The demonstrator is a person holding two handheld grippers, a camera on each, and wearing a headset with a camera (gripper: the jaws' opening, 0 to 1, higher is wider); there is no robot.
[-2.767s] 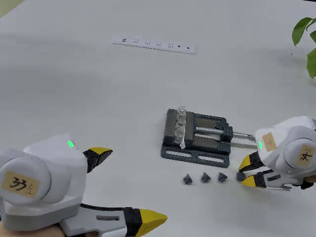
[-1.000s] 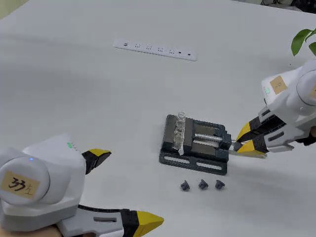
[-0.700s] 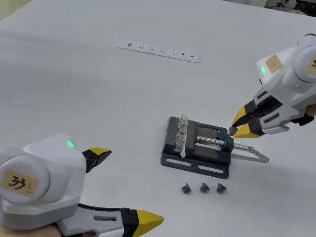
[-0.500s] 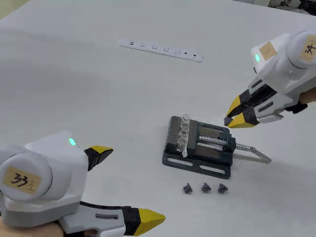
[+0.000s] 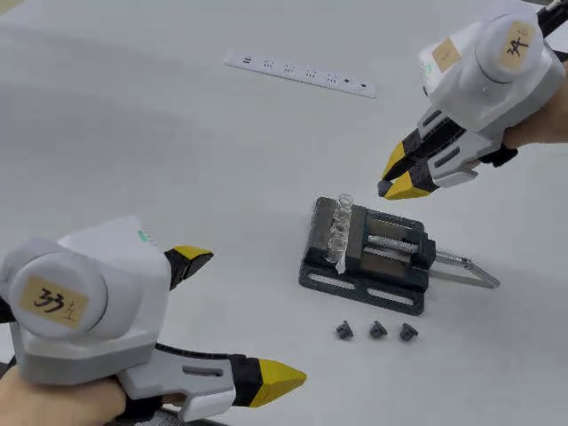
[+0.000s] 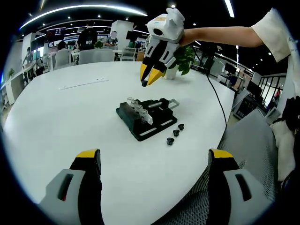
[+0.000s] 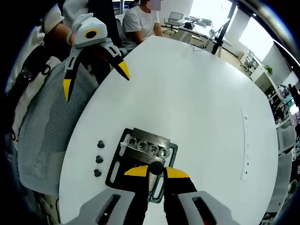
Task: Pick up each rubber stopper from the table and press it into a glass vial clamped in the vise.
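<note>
A black vise (image 5: 364, 259) on the white table clamps a row of several clear glass vials (image 5: 340, 227), open mouths up (image 7: 146, 148). My right gripper (image 5: 388, 184) hovers above and just behind the vise, shut on a dark rubber stopper (image 7: 156, 167) between its yellow tips. Three more stoppers (image 5: 376, 330) lie in a row on the table in front of the vise (image 7: 99, 159). My left gripper (image 5: 242, 319) is held near the table's front left with its jaws open wide and nothing between them. From the left gripper view, the right gripper (image 6: 145, 80) hangs over the vise (image 6: 145, 116).
The vise's thin crank handle (image 5: 469, 269) sticks out to the right. A white power strip (image 5: 302, 74) lies far back on the table. Green plant leaves (image 6: 183, 52) stand at the far table edge. People sit beyond the table (image 7: 140, 21).
My right gripper has lifted from table level beside the stoppers, carrying one stopper up and leftward over the vise. The left gripper has stayed open in place.
</note>
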